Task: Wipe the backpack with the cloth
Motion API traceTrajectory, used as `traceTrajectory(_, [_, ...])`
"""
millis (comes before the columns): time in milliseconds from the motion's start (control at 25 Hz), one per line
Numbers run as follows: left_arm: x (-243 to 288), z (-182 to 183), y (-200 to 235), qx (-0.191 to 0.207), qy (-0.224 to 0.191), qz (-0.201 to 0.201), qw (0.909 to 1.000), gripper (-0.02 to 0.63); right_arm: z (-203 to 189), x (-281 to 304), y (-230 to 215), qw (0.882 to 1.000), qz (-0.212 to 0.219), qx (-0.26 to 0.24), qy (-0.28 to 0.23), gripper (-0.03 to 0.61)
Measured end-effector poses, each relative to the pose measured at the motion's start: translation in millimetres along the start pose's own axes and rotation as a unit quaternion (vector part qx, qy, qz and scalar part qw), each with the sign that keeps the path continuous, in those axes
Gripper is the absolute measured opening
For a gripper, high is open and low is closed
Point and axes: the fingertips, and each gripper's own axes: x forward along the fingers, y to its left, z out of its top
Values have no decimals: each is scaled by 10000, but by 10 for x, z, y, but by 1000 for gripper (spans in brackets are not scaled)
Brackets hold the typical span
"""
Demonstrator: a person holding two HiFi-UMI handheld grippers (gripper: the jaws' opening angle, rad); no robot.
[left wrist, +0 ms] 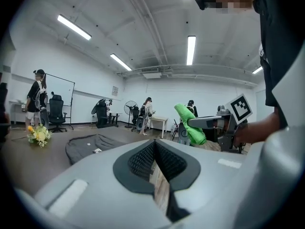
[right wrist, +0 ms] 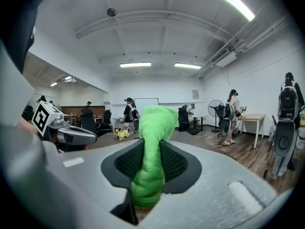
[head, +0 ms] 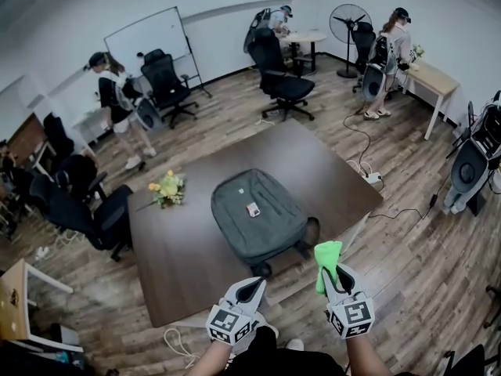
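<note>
A dark grey backpack (head: 256, 214) lies flat in the middle of the brown table (head: 180, 265), with a small tag on its top. Both grippers hover at the table's near edge, short of the backpack. My right gripper (head: 330, 271) is shut on a bright green cloth (head: 326, 262), which sticks up past the jaws (right wrist: 153, 147). The left gripper (head: 251, 290) is shut with nothing between its jaws (left wrist: 153, 149). The left gripper view shows the backpack (left wrist: 93, 144) low at left and the green cloth (left wrist: 190, 126) at right.
A small bunch of yellow flowers (head: 167, 188) sits on the table's left side. Black office chairs (head: 102, 214) stand to the left and behind the table. Several people work at desks along the far walls. A power strip and cable (head: 373, 178) lie on the wooden floor at right.
</note>
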Motion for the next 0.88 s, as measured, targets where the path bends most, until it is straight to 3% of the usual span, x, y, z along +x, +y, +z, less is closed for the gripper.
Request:
traceTrajectory(560, [185, 243, 1467, -126, -154, 489, 9986, 20, 376, 1560, 491, 9976, 649, -238, 39, 97])
traceTrajectory(880, [64, 254, 2065, -267, -216, 777, 9964, 20, 484, 2181, 848, 9942, 1005, -358, 117, 97])
